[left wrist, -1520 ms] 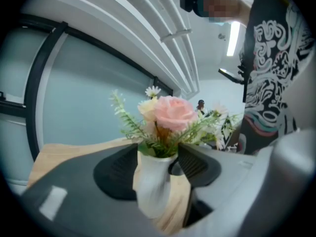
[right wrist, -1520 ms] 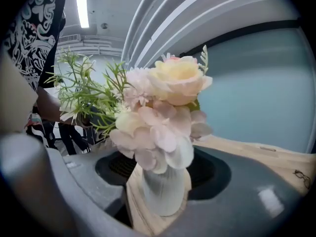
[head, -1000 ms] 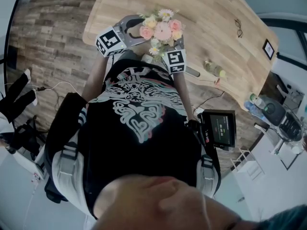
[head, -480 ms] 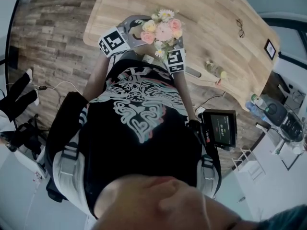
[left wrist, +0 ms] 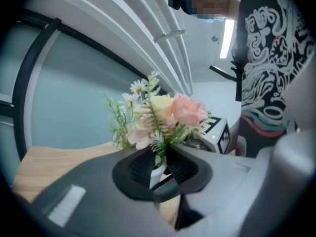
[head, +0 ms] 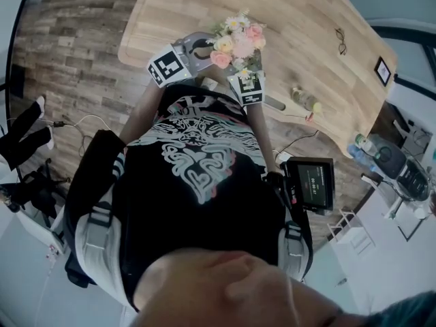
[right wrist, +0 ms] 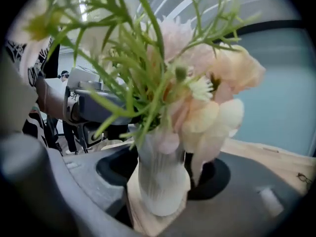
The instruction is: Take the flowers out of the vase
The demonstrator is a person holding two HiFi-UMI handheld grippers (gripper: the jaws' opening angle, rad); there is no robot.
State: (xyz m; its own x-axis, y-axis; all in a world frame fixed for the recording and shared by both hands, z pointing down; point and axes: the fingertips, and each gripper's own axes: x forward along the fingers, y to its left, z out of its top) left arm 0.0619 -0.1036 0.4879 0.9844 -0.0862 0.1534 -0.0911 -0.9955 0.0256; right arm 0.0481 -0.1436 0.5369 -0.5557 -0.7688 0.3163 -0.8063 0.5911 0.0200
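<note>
A bouquet of pink, cream and white flowers (head: 238, 41) stands in a white ribbed vase (right wrist: 162, 181) near the wooden table's front edge (head: 136, 29). My left gripper (left wrist: 162, 168) is at the green stems (left wrist: 159, 154) just above the vase's rim; its jaws are closing, and the pads sit tight against the stems. From the other side, my right gripper (right wrist: 163, 181) is shut on the vase's body, a pad against each flank. In the head view the left gripper (head: 204, 48) and the right gripper (head: 246, 65) meet under the blooms, which hide the vase.
On the table to the right lie a small bottle (head: 304, 99), a pair of glasses (head: 338, 36) and a small dark frame (head: 381, 70). A dark screen (head: 312, 182) hangs at the person's hip. Plank floor (head: 68, 53) lies left of the table.
The left gripper has moved right, in under the blooms, and its jaws have drawn in on the stems. The bouquet has shifted a little to the right and farther back. The right gripper has stayed put.
</note>
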